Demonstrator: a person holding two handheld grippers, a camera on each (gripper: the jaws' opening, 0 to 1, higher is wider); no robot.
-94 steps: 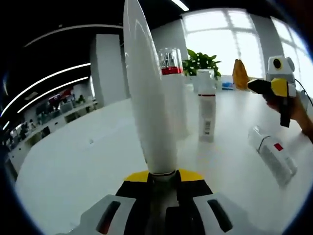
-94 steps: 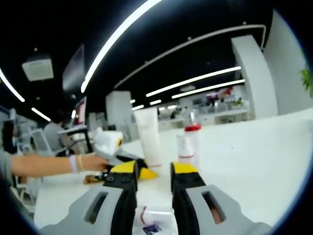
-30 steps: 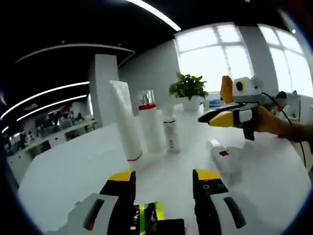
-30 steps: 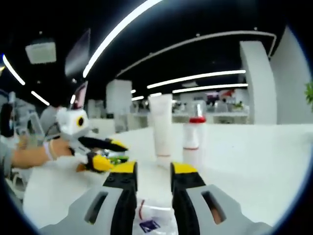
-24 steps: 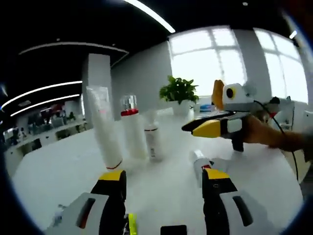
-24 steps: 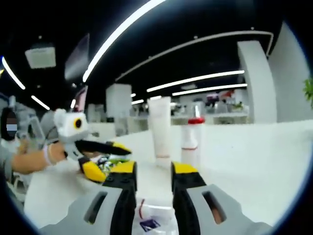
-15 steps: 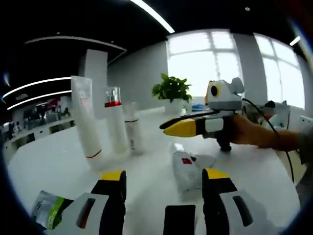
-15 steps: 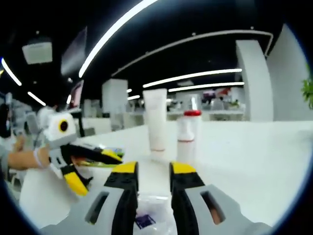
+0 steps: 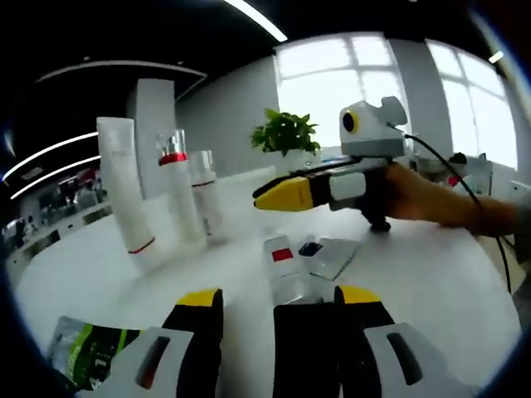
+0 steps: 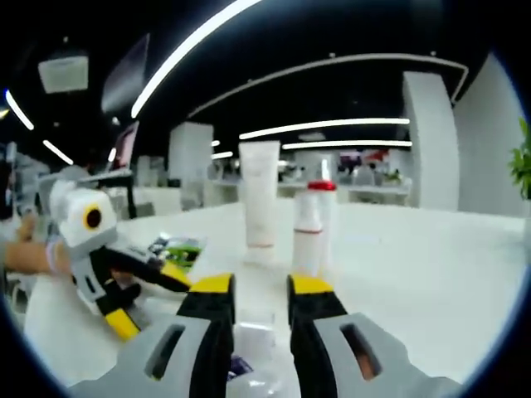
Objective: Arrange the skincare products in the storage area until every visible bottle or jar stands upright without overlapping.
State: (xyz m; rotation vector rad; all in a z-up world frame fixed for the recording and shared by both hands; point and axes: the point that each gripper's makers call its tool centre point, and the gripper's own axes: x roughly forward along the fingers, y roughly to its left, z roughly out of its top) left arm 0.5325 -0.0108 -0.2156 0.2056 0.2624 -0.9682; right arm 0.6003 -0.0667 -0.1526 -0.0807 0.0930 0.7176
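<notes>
A white tube [image 9: 124, 195], a red-banded bottle with a clear cap [image 9: 178, 195] and a smaller white bottle [image 9: 207, 195] stand upright in a row. Another white bottle with a red label [image 9: 282, 261] lies on its side. Its near end sits just ahead of my left gripper [image 9: 279, 297], which is wide open. A clear sachet [image 9: 330, 255] lies flat beside it, under my right gripper [image 9: 286, 192]. In the right gripper view the right gripper [image 10: 261, 288] has its jaws a little apart, gripping nothing. The tube [image 10: 259, 195], the red-capped bottle [image 10: 309, 228] and the left gripper [image 10: 149, 298] are ahead of it.
A green and black packet [image 9: 91, 352] lies at the near left; the packet [image 10: 178, 246] sits beyond the left gripper. The white table [image 9: 431, 282] stretches to the right. A potted plant [image 9: 286, 133] stands at the far edge. A person's hand [image 9: 415, 195] holds the right gripper.
The left gripper let go of the white tube, which now stands with the others. It then came low toward the lying bottle. The right gripper drew in over the sachet.
</notes>
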